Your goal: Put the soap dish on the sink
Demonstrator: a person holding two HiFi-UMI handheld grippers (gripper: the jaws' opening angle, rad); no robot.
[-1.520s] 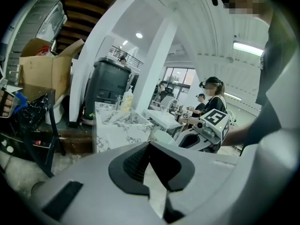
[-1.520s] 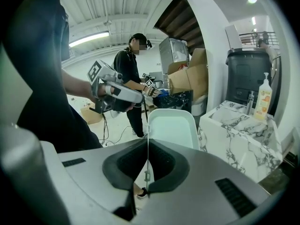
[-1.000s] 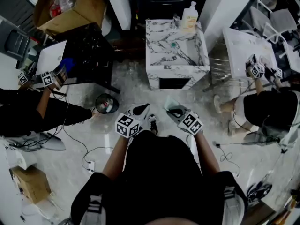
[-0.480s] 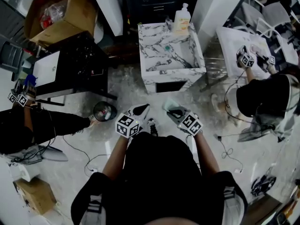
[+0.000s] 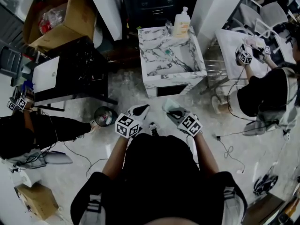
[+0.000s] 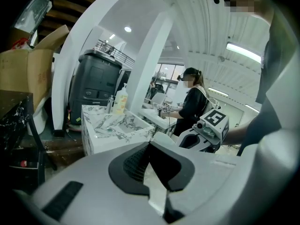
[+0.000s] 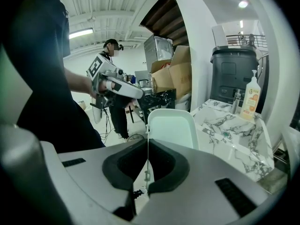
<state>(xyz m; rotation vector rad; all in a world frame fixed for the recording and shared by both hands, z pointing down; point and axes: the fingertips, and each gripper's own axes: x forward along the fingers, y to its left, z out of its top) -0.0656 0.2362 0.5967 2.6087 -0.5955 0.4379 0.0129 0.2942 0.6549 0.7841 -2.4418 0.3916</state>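
Observation:
The soap dish [image 5: 168,105] [image 7: 171,128] is a pale green, rounded tray, and my right gripper [image 5: 171,110] [image 7: 146,144] is shut on its near rim, holding it out in front of me. The marble sink [image 5: 150,74] [image 7: 234,135] [image 6: 117,125] stands ahead on the floor, a short way beyond both grippers, with a drain in its basin. My left gripper [image 5: 140,110] [image 6: 149,146] is beside the right one, its jaws together with nothing between them. In the left gripper view the right gripper [image 6: 206,130] shows at the right.
A soap bottle [image 5: 182,22] [image 7: 251,97] stands at the sink's back rim beside a tap. A black table [image 5: 89,64], a cardboard box [image 5: 61,18] and a round black pot [image 5: 104,115] lie to the left. Other people work at the left [image 5: 37,130] and right [image 5: 262,93]. Cables [image 5: 225,149] trail across the floor.
Both grippers have come slightly nearer the sink, the dish still held in the right one. The people at either side have shifted in the head view.

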